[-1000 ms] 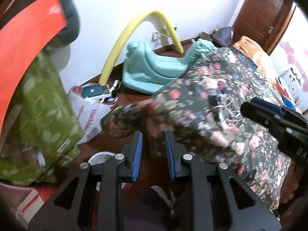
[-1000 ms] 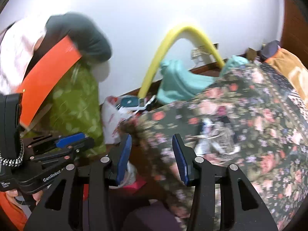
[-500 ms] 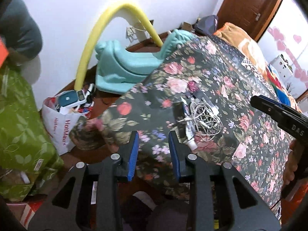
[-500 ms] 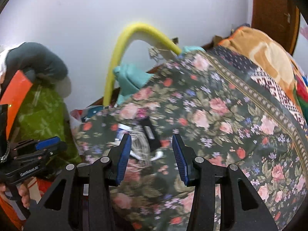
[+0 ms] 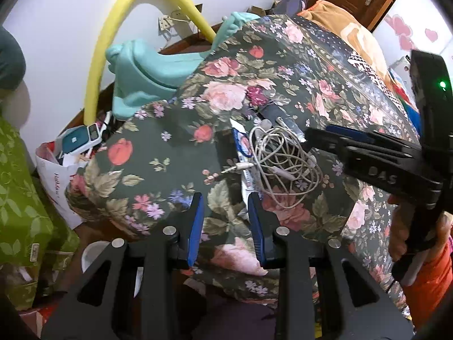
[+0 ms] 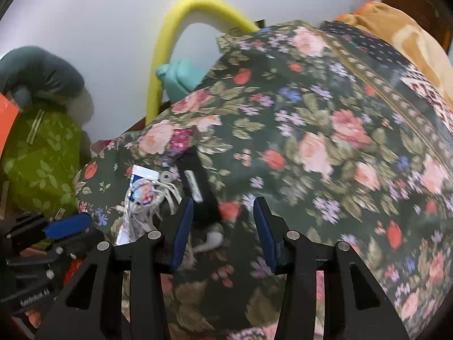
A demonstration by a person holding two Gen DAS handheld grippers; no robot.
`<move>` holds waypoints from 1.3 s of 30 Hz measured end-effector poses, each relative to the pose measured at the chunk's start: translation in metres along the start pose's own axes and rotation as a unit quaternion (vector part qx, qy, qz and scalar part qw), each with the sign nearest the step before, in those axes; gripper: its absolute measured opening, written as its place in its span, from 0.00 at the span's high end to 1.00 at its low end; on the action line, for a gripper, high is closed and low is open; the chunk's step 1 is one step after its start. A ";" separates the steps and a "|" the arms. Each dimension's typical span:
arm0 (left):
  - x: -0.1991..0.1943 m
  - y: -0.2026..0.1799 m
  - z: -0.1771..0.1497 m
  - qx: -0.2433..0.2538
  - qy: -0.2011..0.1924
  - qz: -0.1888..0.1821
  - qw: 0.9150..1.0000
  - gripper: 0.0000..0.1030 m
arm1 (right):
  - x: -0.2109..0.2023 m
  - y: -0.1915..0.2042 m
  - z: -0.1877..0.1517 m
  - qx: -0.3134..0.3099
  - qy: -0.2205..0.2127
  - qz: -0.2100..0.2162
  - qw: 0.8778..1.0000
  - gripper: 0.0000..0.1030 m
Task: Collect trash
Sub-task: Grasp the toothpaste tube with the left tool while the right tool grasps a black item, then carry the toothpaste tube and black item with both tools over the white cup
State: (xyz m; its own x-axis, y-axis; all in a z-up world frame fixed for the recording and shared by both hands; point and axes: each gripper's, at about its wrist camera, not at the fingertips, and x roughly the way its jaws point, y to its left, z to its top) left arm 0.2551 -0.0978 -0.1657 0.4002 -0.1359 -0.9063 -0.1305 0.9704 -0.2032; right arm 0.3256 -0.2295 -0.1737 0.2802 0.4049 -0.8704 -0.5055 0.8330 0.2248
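A bed is covered by a floral blanket. A tangled white cable is lain on it beside a white wrapper. Above them, the left hand-held gripper and right hand-held gripper are held spread and empty.

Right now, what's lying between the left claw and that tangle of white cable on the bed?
Only flowered bedspread, plus the blue-and-white wrapper running under the cable toward the left claw. The left wrist view shows it.

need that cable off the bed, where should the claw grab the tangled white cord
Grab the tangled white cord at the dense middle of its bundle, coming straight down from above. It lies flat on the floral bedspread, partly over a white-and-blue wrapper, so loose end strands would slip.
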 end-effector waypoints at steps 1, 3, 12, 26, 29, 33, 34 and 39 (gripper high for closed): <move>0.002 -0.001 0.001 -0.001 0.002 -0.002 1.000 0.70 | 0.004 0.003 0.002 -0.007 -0.001 0.002 1.000 0.61; 0.005 -0.001 0.001 -0.005 0.006 -0.005 1.000 0.70 | 0.012 0.004 0.004 -0.008 0.001 -0.010 1.000 0.61; 0.017 -0.006 0.001 -0.005 0.006 0.001 1.000 0.70 | 0.025 0.008 0.003 -0.018 0.006 0.022 1.000 0.81; 0.031 -0.004 0.003 -0.024 0.004 0.001 1.000 0.87 | -0.006 -0.040 -0.015 0.024 -0.016 -0.030 0.999 0.86; 0.023 -0.003 0.001 -0.024 -0.002 0.007 1.000 0.87 | -0.017 -0.041 -0.018 0.025 -0.025 -0.030 0.999 0.86; 0.005 0.001 -0.001 -0.028 -0.017 0.013 0.999 0.87 | -0.026 -0.032 -0.019 0.019 -0.038 -0.036 0.998 0.86; -0.003 0.002 -0.002 -0.028 -0.024 0.016 0.999 0.87 | -0.030 -0.030 -0.020 0.019 -0.042 -0.036 0.998 0.86; -0.029 0.007 -0.005 -0.033 -0.046 0.016 0.998 0.87 | -0.048 -0.017 -0.020 0.014 -0.060 -0.037 0.997 0.86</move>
State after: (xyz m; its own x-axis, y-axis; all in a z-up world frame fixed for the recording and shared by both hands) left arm 0.2385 -0.0885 -0.1427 0.4760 -0.0838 -0.8755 -0.2033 0.9580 -0.2023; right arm 0.3040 -0.2708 -0.1445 0.4120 0.3829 -0.8268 -0.4579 0.8715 0.1754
